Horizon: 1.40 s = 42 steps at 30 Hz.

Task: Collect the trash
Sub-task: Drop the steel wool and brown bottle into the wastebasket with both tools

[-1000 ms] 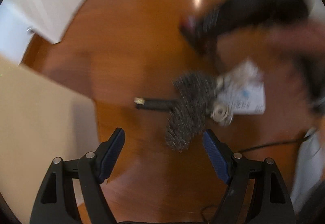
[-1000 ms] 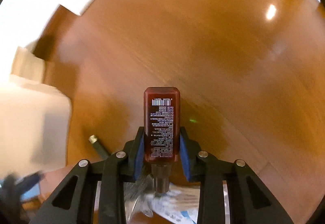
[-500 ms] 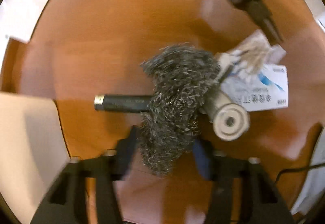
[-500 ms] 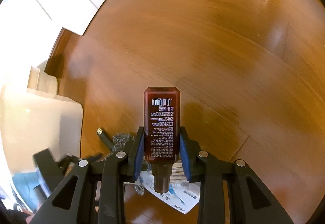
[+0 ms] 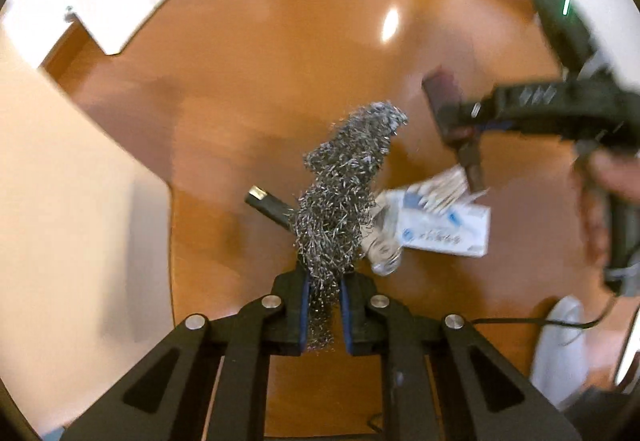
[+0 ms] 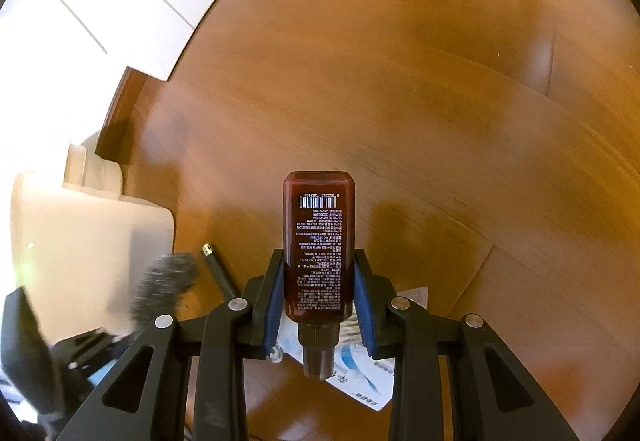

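Trash first: steel wool [image 5: 340,193] is pinched between my left gripper [image 5: 324,315] pads, hanging clear of the floor [image 5: 280,61], the jaws having just closed on it to lift it away. My right gripper [image 6: 320,305] is clamped on a brown bottle [image 6: 319,241], kept raised so both pieces travel together. Farther out a black stick [image 5: 266,203], a roll [image 5: 382,249] and a paper packet [image 5: 444,229] lie uncollected.

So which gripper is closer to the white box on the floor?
Right. The right gripper, holding the brown bottle, hovers just above the white box; the left gripper, clamping steel wool, sits farther back.
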Motion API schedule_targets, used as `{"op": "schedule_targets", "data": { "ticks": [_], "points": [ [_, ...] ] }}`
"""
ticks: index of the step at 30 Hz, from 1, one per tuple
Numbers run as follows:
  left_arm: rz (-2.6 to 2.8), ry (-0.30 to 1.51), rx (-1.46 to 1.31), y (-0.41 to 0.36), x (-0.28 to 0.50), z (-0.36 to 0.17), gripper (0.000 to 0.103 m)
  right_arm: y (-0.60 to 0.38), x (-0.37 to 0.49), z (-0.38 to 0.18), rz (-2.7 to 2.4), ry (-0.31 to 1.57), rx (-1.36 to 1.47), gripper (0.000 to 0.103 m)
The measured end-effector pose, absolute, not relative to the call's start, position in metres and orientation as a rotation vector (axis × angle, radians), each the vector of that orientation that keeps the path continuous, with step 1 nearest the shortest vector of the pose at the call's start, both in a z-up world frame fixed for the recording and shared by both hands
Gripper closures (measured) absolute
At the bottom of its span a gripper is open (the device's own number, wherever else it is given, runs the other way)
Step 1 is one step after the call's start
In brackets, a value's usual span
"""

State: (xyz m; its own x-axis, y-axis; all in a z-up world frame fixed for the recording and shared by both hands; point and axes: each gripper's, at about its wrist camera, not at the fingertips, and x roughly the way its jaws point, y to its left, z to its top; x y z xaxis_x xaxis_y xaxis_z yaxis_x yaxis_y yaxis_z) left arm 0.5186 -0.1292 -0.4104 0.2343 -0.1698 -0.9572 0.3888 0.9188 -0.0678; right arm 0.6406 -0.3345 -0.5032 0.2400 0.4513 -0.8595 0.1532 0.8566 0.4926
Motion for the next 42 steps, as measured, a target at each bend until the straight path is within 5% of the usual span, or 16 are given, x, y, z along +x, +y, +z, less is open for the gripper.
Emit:
{"op": "schedule_targets", "data": {
  "ticks": [11, 17, 19, 21, 22, 35, 42],
  "points": [
    [-0.143, 1.011, -0.037, -0.022, 0.523, -0.221, 0.091, -0.324, 0.661, -0.392, 0.32, 1.094, 0.639, 0.07],
    [0.007, 1.055, 0.051, 0.037, 0.53, -0.214, 0.084, -0.281, 0.659, -0.305, 0.465, 0.916, 0.646, 0.07],
    [0.03, 1.082, 0.102, 0.04, 0.53, -0.224, 0.064, -0.264, 0.654, -0.292, 0.51, 0.904, 0.625, 0.07],
    [0.035, 1.092, 0.127, 0.041, 0.524, -0.232, 0.012, -0.246, 0.648, -0.286, 0.547, 0.906, 0.595, 0.07],
    [0.032, 1.09, 0.13, 0.045, 0.526, -0.234, 0.009, -0.239, 0.646, -0.285, 0.56, 0.907, 0.58, 0.07],
    [0.27, 1.221, 0.422, 0.081, 0.48, -0.224, 0.009, -0.074, 0.644, -0.25, 0.9, 0.94, 0.491, 0.07],
    [0.308, 1.187, 0.579, 0.081, 0.478, -0.231, 0.009, -0.012, 0.651, -0.288, 0.896, 1.086, 0.494, 0.07]
  ]
}}
